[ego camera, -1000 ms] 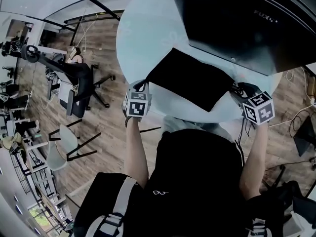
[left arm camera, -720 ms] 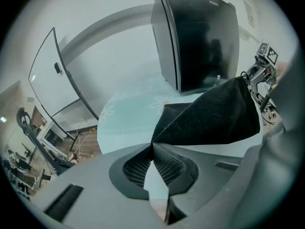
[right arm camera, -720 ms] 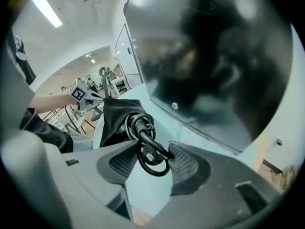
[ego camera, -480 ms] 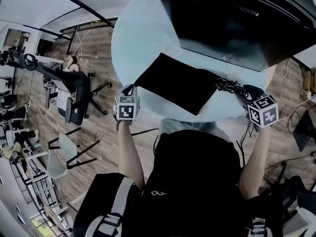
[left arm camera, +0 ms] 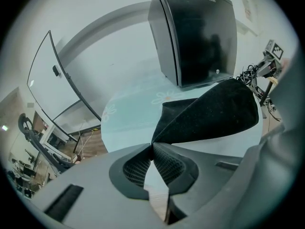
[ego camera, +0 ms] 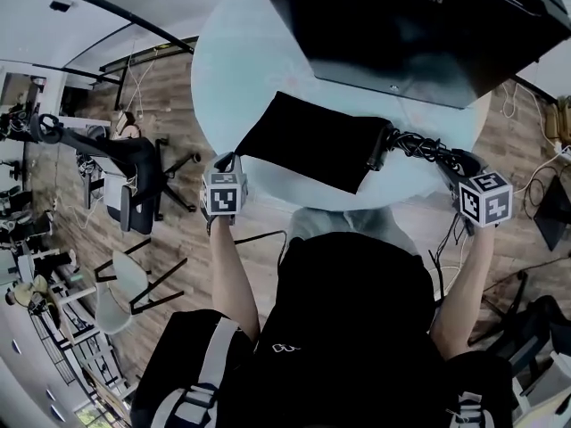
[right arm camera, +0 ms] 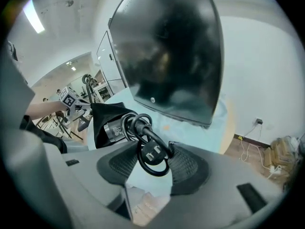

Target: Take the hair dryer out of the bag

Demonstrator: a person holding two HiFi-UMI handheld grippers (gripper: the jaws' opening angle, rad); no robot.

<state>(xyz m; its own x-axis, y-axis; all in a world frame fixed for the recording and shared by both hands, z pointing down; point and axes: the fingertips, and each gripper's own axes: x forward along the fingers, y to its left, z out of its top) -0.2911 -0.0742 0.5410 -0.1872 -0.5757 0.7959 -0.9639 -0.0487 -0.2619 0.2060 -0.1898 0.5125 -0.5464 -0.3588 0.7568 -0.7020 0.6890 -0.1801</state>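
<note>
A round pale blue table (ego camera: pixel 250 52) fills the upper middle of the head view. A large black case (ego camera: pixel 401 34) stands on its far side. In front of the case, over the near part of the table, the black fabric bag (ego camera: pixel 312 141) is spread wide. One of its corners is drawn out toward the person's left, and its mouth faces the person's right.

The hair dryer (right arm camera: pixel 112 128) is only partly out. A grey end with a label shows at the bag's mouth, and the rest is covered by the fabric. From that end a black cord (ego camera: pixel 419 145) runs in loops away from the bag to the right. In the right gripper view it ends in a coiled bundle with a flat two-pin plug (right arm camera: pixel 153 152).

The left gripper (left arm camera: pixel 152 147) is at the table's near left edge. Its jaws are pinched tight on the bag's drawn-out corner, with the cloth rising from between the ribbed pads. The right gripper (right arm camera: pixel 152 159) is beyond the table's near right edge, well apart from the left one. Its jaws are partly apart and clamped on the coiled cord, with the plug lying between the pads.
</note>
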